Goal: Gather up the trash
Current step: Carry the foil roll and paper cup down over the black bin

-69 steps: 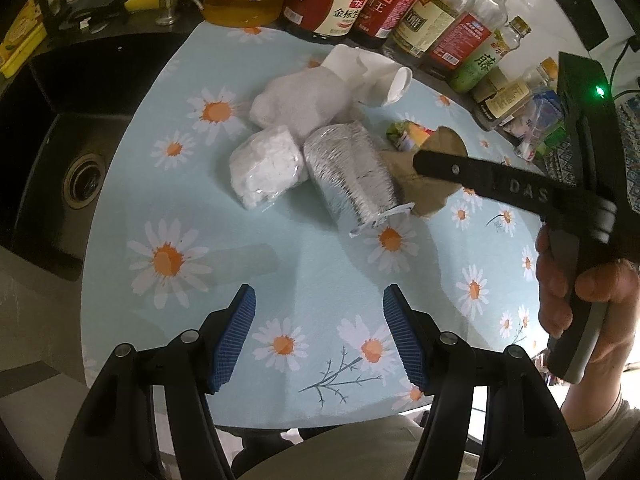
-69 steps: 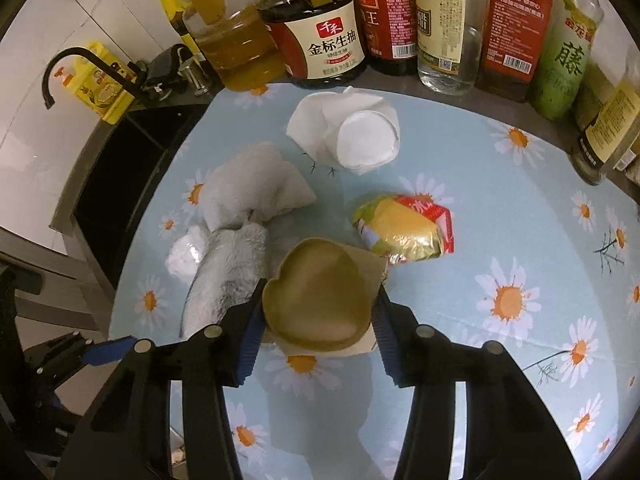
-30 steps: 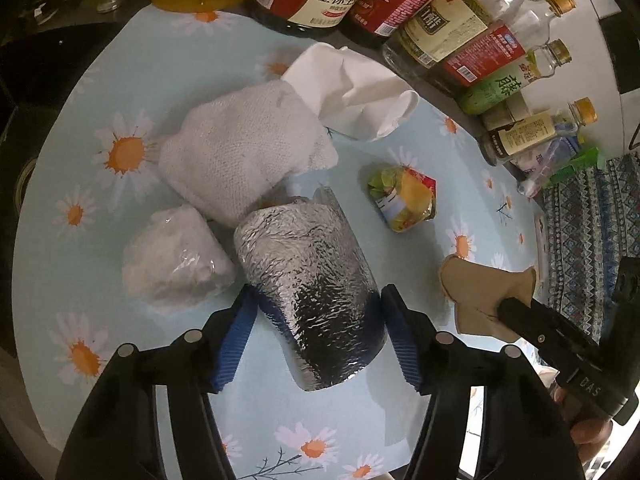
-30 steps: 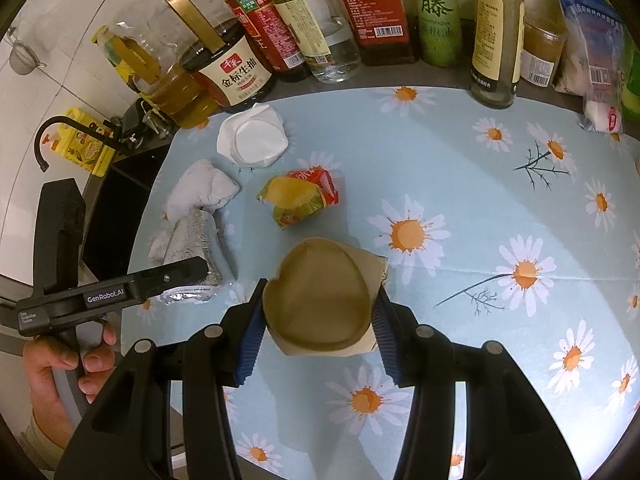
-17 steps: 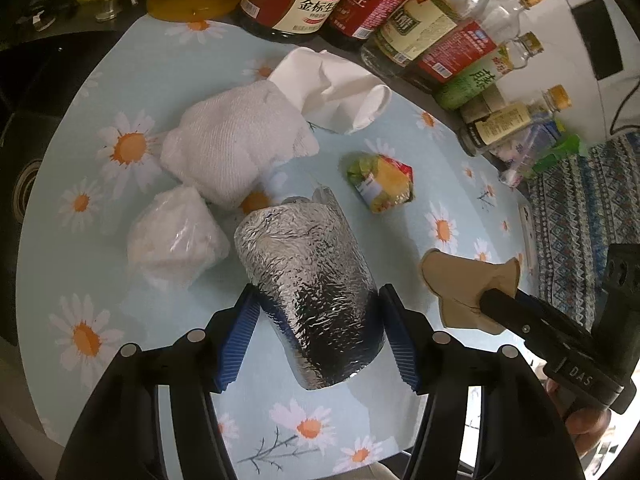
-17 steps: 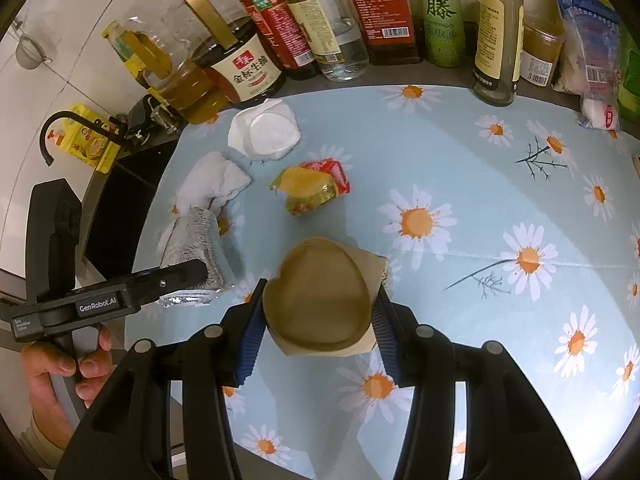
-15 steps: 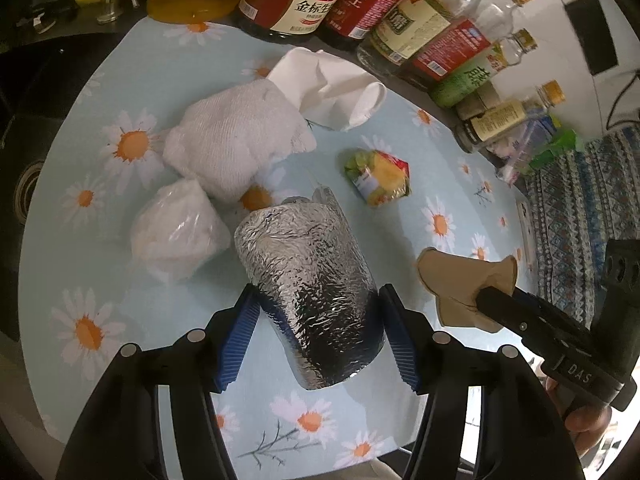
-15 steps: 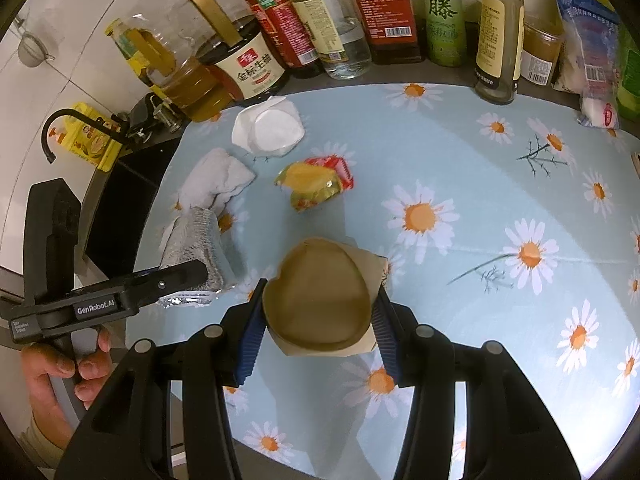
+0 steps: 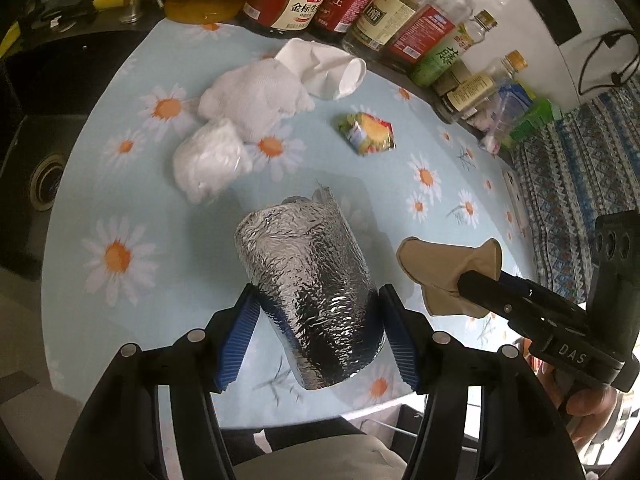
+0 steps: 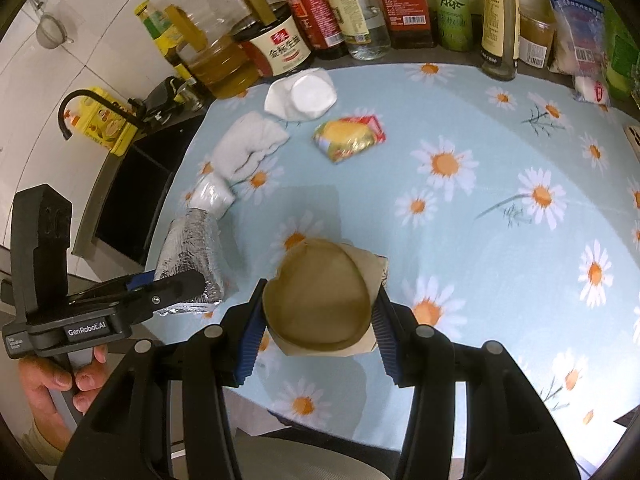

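Note:
My left gripper (image 9: 316, 332) is shut on a crumpled silver foil roll (image 9: 308, 280), held above the near edge of the daisy-print table (image 9: 120, 208). My right gripper (image 10: 318, 328) is shut on a squashed brown paper cup (image 10: 320, 304), also lifted over the near edge. From the left wrist view the cup (image 9: 448, 268) shows to the right of the foil. Still lying on the table are a white cloth wad (image 9: 256, 100), a white plastic-wrapped lump (image 9: 208, 160), a crushed white paper cup (image 9: 328, 68) and a yellow-green snack wrapper (image 9: 368, 134).
A row of sauce and oil bottles (image 9: 360, 12) lines the far edge. A black sink (image 9: 44, 184) lies left of the table, with a tap (image 10: 80, 108). A patterned blue cloth (image 9: 580, 184) is at the right. A person's lap (image 9: 312, 456) is below the near edge.
Both grippers have pulled back toward the near edge and risen a little, carrying the foil roll and the brown cup away from the remaining trash.

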{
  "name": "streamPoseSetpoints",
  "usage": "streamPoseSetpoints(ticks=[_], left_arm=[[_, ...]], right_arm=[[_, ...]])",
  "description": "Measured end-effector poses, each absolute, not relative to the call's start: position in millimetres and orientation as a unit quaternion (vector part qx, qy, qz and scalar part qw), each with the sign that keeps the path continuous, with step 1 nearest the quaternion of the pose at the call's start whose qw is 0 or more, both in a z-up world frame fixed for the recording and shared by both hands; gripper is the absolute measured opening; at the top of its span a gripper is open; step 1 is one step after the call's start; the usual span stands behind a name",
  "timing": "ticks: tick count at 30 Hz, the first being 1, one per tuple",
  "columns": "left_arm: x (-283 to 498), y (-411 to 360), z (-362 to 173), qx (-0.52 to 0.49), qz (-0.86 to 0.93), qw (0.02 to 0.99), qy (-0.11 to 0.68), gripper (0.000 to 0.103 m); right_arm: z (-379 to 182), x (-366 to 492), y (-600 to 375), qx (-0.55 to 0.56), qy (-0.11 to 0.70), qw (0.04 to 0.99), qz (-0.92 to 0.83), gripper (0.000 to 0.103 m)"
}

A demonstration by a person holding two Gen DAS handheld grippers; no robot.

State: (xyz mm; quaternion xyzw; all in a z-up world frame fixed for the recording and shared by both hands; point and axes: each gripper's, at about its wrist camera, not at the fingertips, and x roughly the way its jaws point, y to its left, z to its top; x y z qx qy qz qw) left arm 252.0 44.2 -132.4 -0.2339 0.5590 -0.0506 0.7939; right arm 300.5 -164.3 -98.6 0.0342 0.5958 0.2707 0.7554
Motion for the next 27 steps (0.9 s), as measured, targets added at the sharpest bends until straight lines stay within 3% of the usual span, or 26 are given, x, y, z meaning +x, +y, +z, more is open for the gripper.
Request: streamPoseSetpoints(ticks=[27], left_arm=[[109,67,-145,-0.25,-0.039,0.795,0.551,0.059]], right_arm=[[-108,171,-130,0.038,0.613,0.728,0.306,0.05]])
